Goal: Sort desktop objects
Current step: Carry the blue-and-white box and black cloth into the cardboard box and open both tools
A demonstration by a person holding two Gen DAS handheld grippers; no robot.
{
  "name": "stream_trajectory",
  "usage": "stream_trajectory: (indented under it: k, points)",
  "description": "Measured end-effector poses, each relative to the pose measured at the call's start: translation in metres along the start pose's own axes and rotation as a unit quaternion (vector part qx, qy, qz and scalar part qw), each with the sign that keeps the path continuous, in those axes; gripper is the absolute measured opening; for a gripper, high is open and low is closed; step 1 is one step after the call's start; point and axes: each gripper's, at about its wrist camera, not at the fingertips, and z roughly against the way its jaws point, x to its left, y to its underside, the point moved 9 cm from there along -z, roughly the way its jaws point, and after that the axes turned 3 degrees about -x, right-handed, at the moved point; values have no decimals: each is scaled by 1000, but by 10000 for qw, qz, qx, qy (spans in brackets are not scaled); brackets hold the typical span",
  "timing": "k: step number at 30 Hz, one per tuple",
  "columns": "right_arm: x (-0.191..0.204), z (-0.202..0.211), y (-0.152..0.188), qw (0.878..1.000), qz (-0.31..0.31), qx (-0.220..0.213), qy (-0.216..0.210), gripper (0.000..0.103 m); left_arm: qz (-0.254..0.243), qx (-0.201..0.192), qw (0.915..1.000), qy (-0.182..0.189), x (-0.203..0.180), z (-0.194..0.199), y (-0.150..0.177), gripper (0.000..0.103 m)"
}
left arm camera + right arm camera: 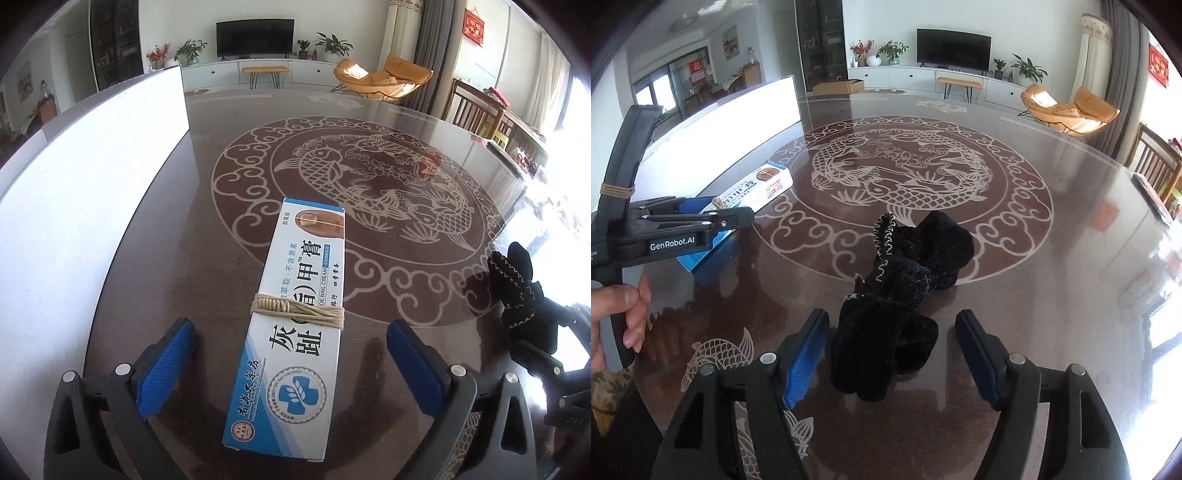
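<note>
- Two things of the task lay on one round table (424, 122), dark glass with a carp pattern; one white board (92, 177) stood along its left edge.
- One ointment box (295, 314), long and blue-and-white with a band of twine round its middle, lay flat between the fingers of the left gripper (290, 363). Its long axis ran nearly straight away from that gripper, leaning slightly right, so the blue pads (166, 365) faced its two long sides. The jaws stood spread wide, with a gap to the box on each side: released, gripping nothing.
- One bundle of black knit fabric (897, 295), perhaps gloves or socks, too crumpled to count, lay straight ahead of the right gripper (892, 363), its near end reaching in between the open fingers. Whether the cloth touched the left pad could not be told. That gripper too was released and held nothing.
- By my judgement each arm was nearer its own object: the left to the box, the right to the bundle. A plain closing across the box's narrow width looked to be all the left needed.
- One bare hand (613, 317) showed on the left gripper's handle in the right wrist view.
</note>
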Motion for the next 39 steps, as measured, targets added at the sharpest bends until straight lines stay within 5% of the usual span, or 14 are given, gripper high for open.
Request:
stream_trajectory:
  k: [5, 17, 25, 27, 28, 29, 30, 31, 39]
  points:
    - [-7, -1, -6, 9998, -56, 194, 9, 76, -276, 128, 9992, -242, -5, -5, 4, 103]
    - [4, -24, -18, 9995, 2, 208, 217, 89, -315, 109, 9993, -183, -6, -8, 3, 103]
    - [-1, -30, -18, 9981, -22, 582, 223, 94, -354, 198, 9990, -170, -6, -7, 4, 103]
    - [-3, -30, -21, 9979, -73, 603, 224, 89, -483, 324, 9983, -72, -7, -6, 5, 103]
    - [-4, -27, -25, 9981, -65, 547, 261, 69, -514, 302, 9982, -50, -8, -6, 4, 103]
    - [-5, -26, -28, 9982, -74, 549, 245, 42, -568, 165, 9982, -20, -10, -4, 2, 86]
    - [-6, -26, -31, 9979, -177, 601, 146, 36, -620, 42, 9981, 8, -12, 0, -1, 70]
    - [-9, -23, -34, 9977, -306, 599, 92, 35, -637, 52, 9979, 41, -12, 3, -3, 42]
    - [21, 43, -88, 9991, -286, -198, -231, 35, 252, -845, 9924, 862, 1, 105, -29, 43]
